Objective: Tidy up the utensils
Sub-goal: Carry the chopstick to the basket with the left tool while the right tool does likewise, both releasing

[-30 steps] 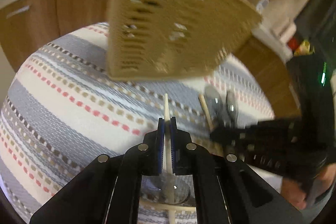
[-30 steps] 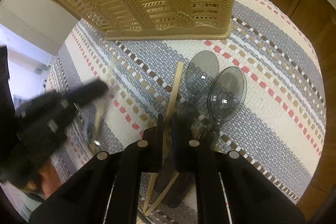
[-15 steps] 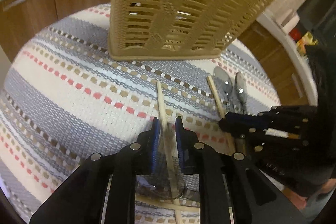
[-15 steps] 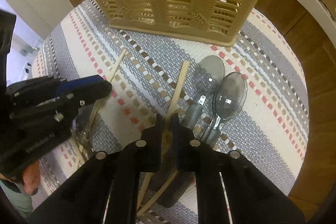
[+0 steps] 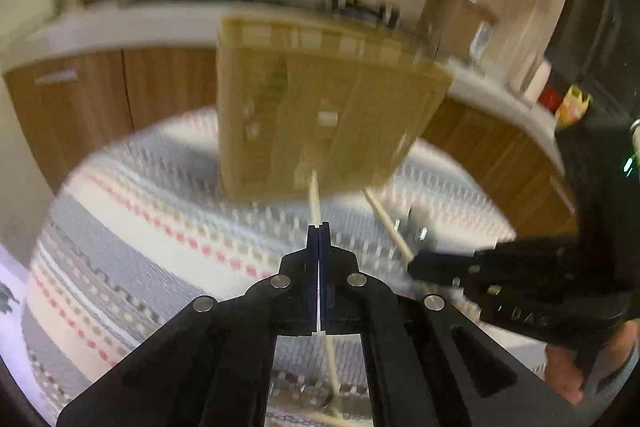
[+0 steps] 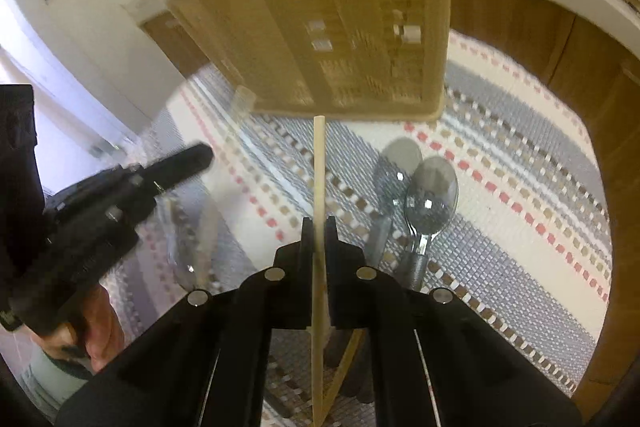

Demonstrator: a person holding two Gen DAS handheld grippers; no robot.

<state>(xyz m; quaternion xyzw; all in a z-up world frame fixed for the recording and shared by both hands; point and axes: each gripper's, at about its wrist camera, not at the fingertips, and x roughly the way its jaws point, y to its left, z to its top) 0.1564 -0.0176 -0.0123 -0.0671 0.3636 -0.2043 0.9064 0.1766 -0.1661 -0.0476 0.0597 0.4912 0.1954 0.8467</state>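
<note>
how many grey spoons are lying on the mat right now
2, side by side on the striped mat right of the right tongs: one spoon nearer the basket, the other spoon just right of it. More may be hidden behind the tongs.

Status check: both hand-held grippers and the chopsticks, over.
Left hand-held gripper shut on chopstick. Right hand-held gripper shut on second chopstick. Basket ahead, path clear.
</note>
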